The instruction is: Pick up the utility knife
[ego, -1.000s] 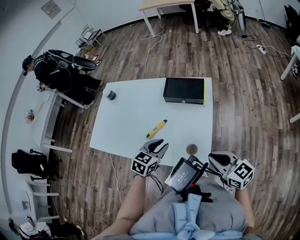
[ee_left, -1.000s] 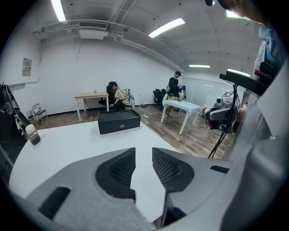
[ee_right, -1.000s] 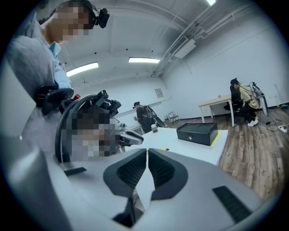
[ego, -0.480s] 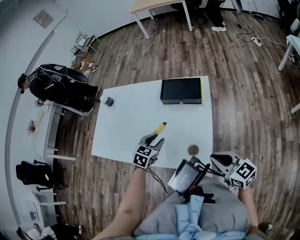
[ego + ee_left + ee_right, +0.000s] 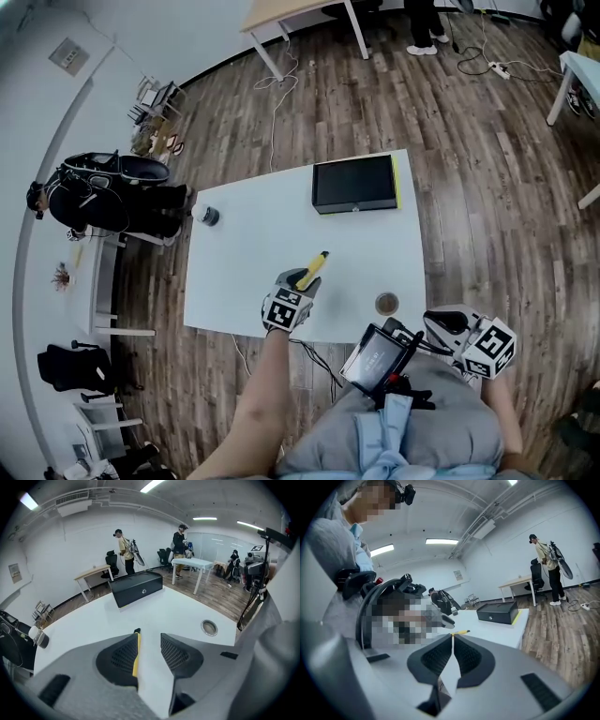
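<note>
The yellow utility knife (image 5: 315, 265) lies slantwise on the white table (image 5: 239, 267) near its front edge. My left gripper (image 5: 302, 281) points down at the knife's near end and stands open. In the left gripper view the knife (image 5: 136, 654) runs along the inner face of the left pad, its black tip (image 5: 137, 631) poking out past the fingertip; the right pad stands apart from it, and the left gripper (image 5: 149, 637) has a clear gap. My right gripper (image 5: 442, 323) hangs off the table at the person's lap, shut with nothing in it; in its own view the right gripper (image 5: 452, 636) has its tips meeting.
A black box (image 5: 354, 184) stands at the table's far right edge. A small dark cylinder (image 5: 207, 217) sits at the far left corner. A round cable grommet (image 5: 385, 304) is set in the table right of the knife. A screen device (image 5: 375, 354) hangs at the person's waist.
My left gripper moved forward from the table's front edge and down onto the knife's near end, and its jaws spread wider. The right gripper stayed where it was.
</note>
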Demonstrator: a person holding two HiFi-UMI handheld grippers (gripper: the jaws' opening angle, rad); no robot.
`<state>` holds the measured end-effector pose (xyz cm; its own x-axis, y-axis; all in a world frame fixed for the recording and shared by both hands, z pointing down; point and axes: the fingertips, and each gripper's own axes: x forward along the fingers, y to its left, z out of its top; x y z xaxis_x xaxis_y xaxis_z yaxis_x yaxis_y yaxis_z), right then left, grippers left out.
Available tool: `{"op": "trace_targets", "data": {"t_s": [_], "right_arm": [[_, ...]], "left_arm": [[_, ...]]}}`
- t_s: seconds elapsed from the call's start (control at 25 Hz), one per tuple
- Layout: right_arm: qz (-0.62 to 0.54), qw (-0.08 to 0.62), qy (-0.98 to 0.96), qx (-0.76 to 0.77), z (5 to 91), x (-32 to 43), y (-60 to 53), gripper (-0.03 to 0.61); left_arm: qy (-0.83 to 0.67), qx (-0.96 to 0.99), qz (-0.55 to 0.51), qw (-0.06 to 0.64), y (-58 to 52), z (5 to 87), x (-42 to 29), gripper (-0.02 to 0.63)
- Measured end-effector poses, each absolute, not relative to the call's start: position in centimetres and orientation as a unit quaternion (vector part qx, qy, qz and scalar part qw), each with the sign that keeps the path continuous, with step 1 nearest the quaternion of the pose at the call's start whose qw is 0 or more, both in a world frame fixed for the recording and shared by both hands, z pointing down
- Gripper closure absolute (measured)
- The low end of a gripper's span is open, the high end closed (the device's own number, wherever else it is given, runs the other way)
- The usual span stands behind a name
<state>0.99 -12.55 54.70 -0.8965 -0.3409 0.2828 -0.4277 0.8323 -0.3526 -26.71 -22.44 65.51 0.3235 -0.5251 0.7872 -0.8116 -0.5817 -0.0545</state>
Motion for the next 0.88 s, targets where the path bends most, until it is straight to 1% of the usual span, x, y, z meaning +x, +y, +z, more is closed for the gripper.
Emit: {"op": "trace_targets", "data": {"t_s": [0.88], "right_arm": [[0.227,0.13,-0.937,0.231,55.9,0.7,-13.4,0.549]], "left_arm": [[-0.381,0.781,0.448,0.21,-25.5,71.3,-28.7,0.468]]}}
